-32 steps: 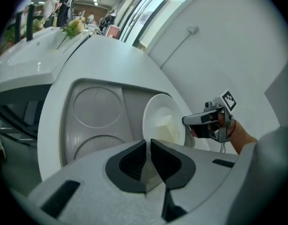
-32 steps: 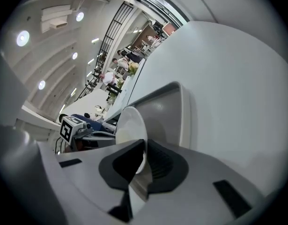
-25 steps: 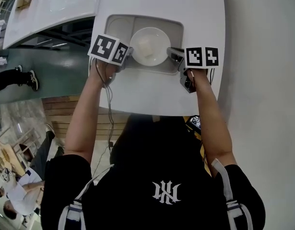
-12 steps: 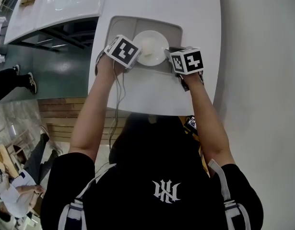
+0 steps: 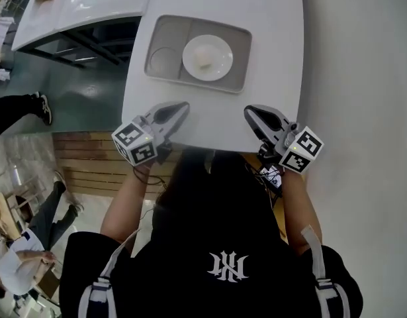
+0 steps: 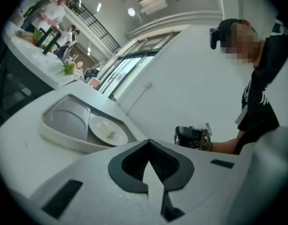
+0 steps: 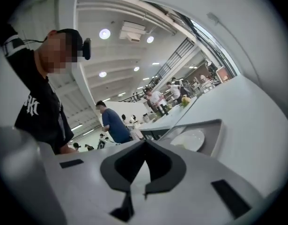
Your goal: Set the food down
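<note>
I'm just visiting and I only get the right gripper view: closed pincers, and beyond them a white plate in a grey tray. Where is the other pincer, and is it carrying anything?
Observer: The left gripper is at the table's near edge, to the left of yours. Its jaws have just closed, with nothing between them.
Operator: Is either pincer touching the tray?
Observer: No. In the head view, bare table lies between the tray and both the left gripper and the right gripper, whose jaws have also just closed empty.
Operator: What is beside the plate?
Observer: To the left of the plate, the tray has a round recess with nothing in it.
</note>
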`<state>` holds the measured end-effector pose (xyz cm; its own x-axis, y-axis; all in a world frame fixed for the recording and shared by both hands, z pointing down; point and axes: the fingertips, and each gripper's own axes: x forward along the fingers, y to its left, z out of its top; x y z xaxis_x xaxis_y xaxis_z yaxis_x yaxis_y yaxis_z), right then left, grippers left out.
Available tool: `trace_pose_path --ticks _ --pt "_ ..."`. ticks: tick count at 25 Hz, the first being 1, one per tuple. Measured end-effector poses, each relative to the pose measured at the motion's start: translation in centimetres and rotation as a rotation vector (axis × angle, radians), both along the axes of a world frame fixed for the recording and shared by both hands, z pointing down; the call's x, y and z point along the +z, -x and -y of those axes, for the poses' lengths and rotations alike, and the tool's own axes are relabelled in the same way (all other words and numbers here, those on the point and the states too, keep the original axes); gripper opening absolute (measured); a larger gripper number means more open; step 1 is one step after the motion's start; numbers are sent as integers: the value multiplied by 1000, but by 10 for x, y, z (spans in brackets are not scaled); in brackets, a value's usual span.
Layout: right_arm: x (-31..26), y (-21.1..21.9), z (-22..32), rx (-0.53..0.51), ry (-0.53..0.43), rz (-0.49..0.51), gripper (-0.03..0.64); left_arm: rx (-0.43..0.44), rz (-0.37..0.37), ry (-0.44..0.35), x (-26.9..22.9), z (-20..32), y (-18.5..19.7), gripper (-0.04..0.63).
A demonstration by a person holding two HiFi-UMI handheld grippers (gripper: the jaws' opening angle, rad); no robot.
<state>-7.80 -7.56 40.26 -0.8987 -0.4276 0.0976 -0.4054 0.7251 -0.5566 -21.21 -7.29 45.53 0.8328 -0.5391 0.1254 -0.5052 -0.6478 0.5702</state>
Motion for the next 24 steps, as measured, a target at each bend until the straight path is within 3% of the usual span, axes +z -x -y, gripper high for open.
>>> trace_pose_path --ticks 4,7,10,13,16,19,24 --pt "-12 14 -55 -127 -26 95 5 57 -32 -30 -10 -54 -54 5" --pt "-39 7 -80 -194 -82 125 5 121 53 -108 -36 -81 -99 5" --pt "-63 -8 -96 -219 -122 204 5 143 144 -185 -58 -95 -120 5" --pt "-68 -26 -111 -234 -59 322 5 118 163 -185 -63 -109 -126 6" --pt "-79 -46 -135 -250 30 484 5 92 121 -163 -71 -144 -133 6" --pt "-73 -47 -152 -284 20 466 5 75 68 -118 -69 -171 -134 8" --pt "-71 -42 -188 -338 -18 440 5 84 42 -54 -58 -206 -141 6"
